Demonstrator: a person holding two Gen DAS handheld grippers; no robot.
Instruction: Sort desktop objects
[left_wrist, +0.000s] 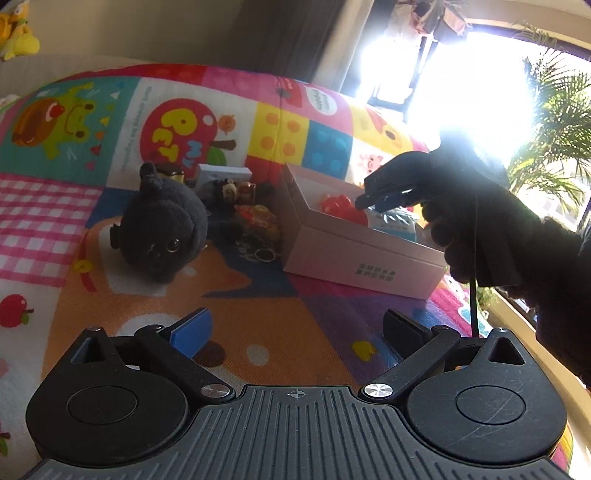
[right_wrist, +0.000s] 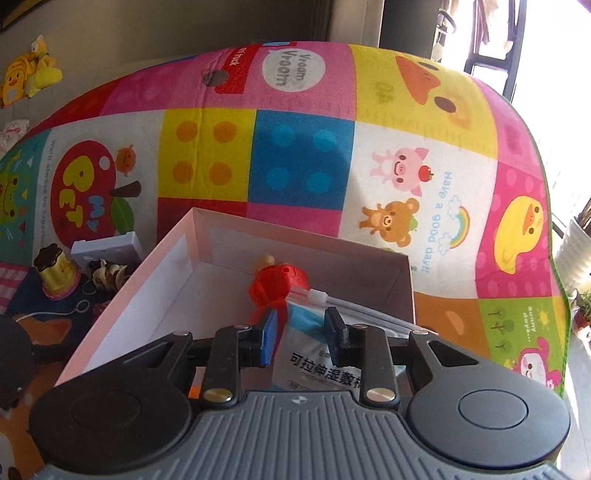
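Observation:
A pale pink open box (left_wrist: 354, 258) sits on a colourful play mat; it also shows in the right wrist view (right_wrist: 155, 280). Inside lie a red toy (right_wrist: 277, 282) and a white-and-blue packet (right_wrist: 317, 362). My right gripper (right_wrist: 301, 334) hangs open over the box, just above the packet, holding nothing; it shows in the left wrist view (left_wrist: 380, 195) over the box. My left gripper (left_wrist: 299, 328) is open and empty above the mat, in front of the box. A black plush cat (left_wrist: 164, 225) and several small figurines (left_wrist: 243, 199) lie left of the box.
A small white box (left_wrist: 221, 173) and a yellow pudding-shaped toy (right_wrist: 55, 273) lie behind the figurines. Metal rings (left_wrist: 264, 254) lie by the box's left corner. A bright window and a palm plant (left_wrist: 554, 122) stand at the right. Yellow plush toys (right_wrist: 26, 74) lie far left.

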